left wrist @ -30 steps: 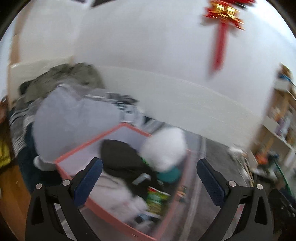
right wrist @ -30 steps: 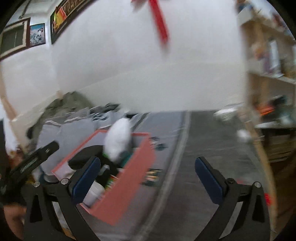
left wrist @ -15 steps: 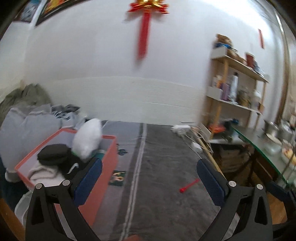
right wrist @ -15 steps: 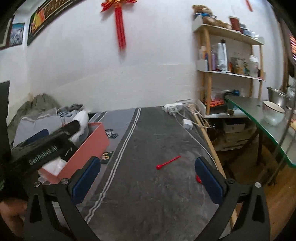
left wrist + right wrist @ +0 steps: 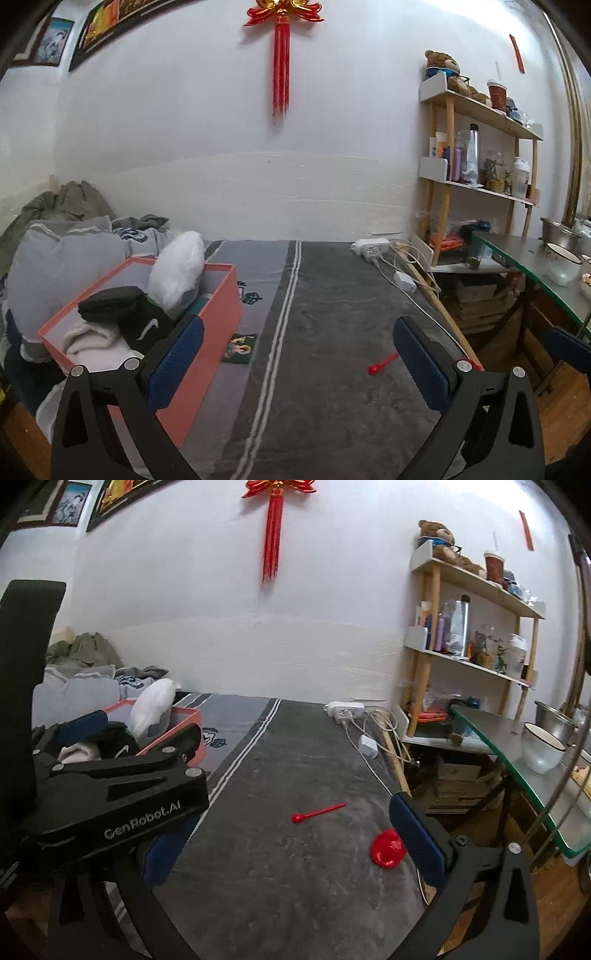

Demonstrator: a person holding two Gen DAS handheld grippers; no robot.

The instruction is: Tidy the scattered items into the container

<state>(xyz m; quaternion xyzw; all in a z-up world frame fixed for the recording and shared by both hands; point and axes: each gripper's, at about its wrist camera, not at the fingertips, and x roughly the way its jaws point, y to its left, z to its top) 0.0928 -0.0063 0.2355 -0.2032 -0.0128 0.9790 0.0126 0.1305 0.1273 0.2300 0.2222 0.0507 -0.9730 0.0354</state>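
left gripper (image 5: 297, 362) wide open, empty | right gripper (image 5: 291, 834) wide open, empty (red spoon (image 5: 317, 813) untouched on bed (image 5: 295, 867))

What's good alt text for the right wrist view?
Open right gripper hovers over a grey blanket where a red spoon and a red lid-like piece lie. The left gripper crosses the left foreground before a pink box stuffed with clothes; cluttered wooden shelves stand right.
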